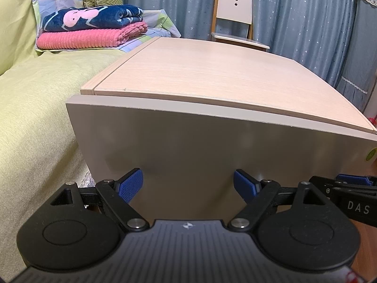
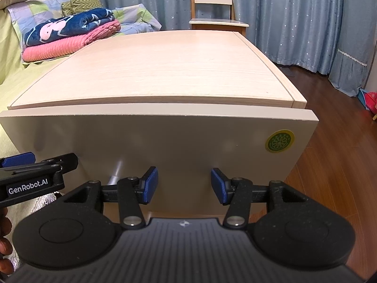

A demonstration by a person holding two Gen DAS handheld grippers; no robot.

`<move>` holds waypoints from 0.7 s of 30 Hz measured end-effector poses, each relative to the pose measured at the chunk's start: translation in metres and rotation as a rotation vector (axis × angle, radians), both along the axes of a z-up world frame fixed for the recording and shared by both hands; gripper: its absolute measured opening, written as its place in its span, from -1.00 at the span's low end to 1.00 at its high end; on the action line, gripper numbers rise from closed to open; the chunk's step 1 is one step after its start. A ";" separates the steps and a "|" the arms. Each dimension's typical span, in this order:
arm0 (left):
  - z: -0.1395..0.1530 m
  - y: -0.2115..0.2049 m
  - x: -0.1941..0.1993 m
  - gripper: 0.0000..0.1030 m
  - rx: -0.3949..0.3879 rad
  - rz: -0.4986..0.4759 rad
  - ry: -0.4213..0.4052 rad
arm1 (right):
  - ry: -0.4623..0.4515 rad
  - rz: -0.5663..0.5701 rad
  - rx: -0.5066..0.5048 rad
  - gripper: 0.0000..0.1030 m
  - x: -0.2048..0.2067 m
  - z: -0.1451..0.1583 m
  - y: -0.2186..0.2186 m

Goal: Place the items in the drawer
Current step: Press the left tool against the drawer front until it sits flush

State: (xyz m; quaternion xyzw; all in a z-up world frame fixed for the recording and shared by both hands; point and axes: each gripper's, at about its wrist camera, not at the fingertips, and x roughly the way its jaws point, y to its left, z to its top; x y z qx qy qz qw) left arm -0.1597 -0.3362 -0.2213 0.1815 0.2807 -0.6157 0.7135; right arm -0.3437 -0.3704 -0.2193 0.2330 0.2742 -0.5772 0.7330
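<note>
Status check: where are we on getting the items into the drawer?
Done: nothing visible; the drawer front looks closed under the nightstand top. In hand: nothing. The left claw and right claw are open and empty, facing the drawer front. Left: open the drawer, fetch items, place them. No items are evident except the folded blankets on the bed.

Both fisheye cameras sit low, close to the pale grey drawer front of the light wooden nightstand, looking forward and slightly upward across its top. The left view stands nearer the yellow-green bed; the right view looks from nearer the brown wooden floor. Both share the blue starred curtains.
</note>
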 end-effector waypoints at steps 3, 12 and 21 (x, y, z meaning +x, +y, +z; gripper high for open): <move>0.000 -0.001 0.001 0.65 -0.001 0.003 0.002 | -0.003 -0.004 0.000 -0.10 0.000 0.000 -0.001; -0.001 -0.003 0.001 0.65 0.000 0.005 0.004 | -0.006 -0.012 -0.003 -0.10 0.001 0.000 -0.003; -0.002 -0.004 0.001 0.65 0.003 0.002 0.004 | -0.008 -0.015 -0.003 -0.09 0.000 0.000 -0.003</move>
